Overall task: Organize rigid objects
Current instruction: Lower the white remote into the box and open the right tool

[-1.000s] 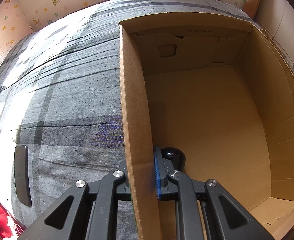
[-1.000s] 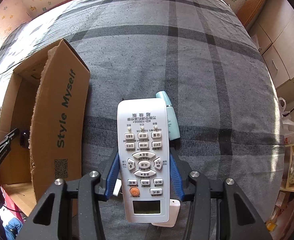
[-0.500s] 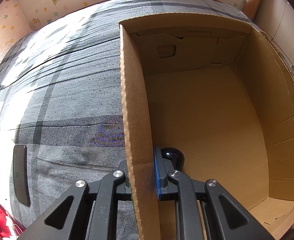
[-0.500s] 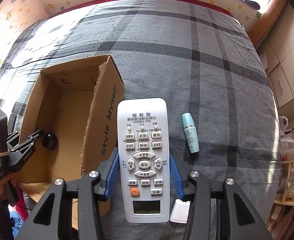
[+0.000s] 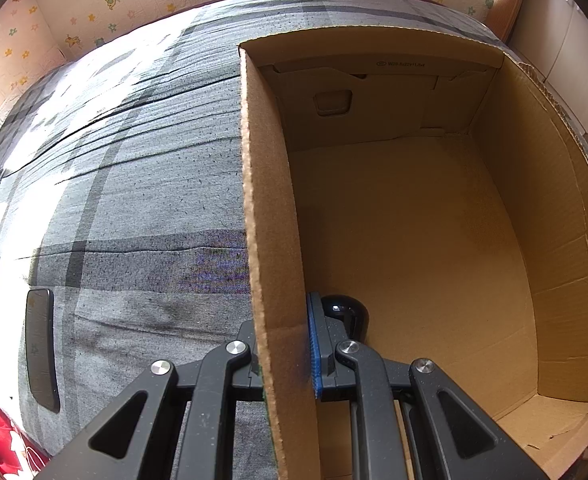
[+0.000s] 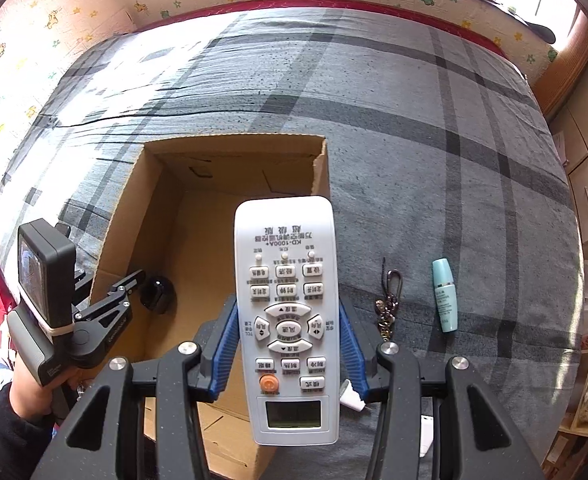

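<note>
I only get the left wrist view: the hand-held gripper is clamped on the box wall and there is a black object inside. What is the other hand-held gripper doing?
Observer: The right hand-held gripper holds a white remote control by its sides. In that view the remote overlaps the cardboard box at its right wall.
Operator: Is anything lying outside the box on that side?
Observer: Yes, a keychain lies on the bedspread.
Operator: Anything else?
Observer: A small teal bottle lies further right, apart from the keychain.
</note>
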### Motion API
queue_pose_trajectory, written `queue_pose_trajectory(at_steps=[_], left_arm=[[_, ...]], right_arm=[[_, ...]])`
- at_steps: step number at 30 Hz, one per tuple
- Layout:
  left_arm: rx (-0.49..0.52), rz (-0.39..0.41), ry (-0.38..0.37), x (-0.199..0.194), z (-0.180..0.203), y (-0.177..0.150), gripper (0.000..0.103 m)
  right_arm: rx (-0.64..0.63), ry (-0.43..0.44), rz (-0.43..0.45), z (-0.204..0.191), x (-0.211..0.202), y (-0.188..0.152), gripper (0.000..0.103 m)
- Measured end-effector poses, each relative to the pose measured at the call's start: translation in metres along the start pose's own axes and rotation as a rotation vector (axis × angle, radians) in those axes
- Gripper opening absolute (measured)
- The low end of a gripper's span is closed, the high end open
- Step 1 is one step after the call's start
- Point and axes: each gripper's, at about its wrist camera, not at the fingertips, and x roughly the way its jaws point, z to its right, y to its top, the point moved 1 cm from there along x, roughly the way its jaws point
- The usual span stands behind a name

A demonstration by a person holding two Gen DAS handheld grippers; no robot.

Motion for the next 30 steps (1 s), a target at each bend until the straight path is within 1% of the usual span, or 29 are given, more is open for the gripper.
queue_pose_trajectory(at_steps=[10, 16, 21, 30], left_arm=[[-0.003, 0.001, -0.003, 0.0, -0.002, -0.001, 0.015], [-0.008, 0.003, -0.011, 0.001, -0.005, -0.002, 0.015], [-0.009, 0.004, -0.012, 0.001, -0.007, -0.002, 0.015], [-0.014, 0.004, -0.021, 0.001, -0.009, -0.002, 0.015]], right_arm=[[-0.024, 0.041, -0.009, -0.04, 0.02, 0.015, 0.05], [-0.027, 0.054, -0.029, -0.059, 0.041, 0.02, 0.05], [-0.035, 0.042, -0.058, -0.07, 0.064, 0.022, 0.05], [-0.026, 0.022, -0.122, -0.077, 0.11, 0.022, 0.05]])
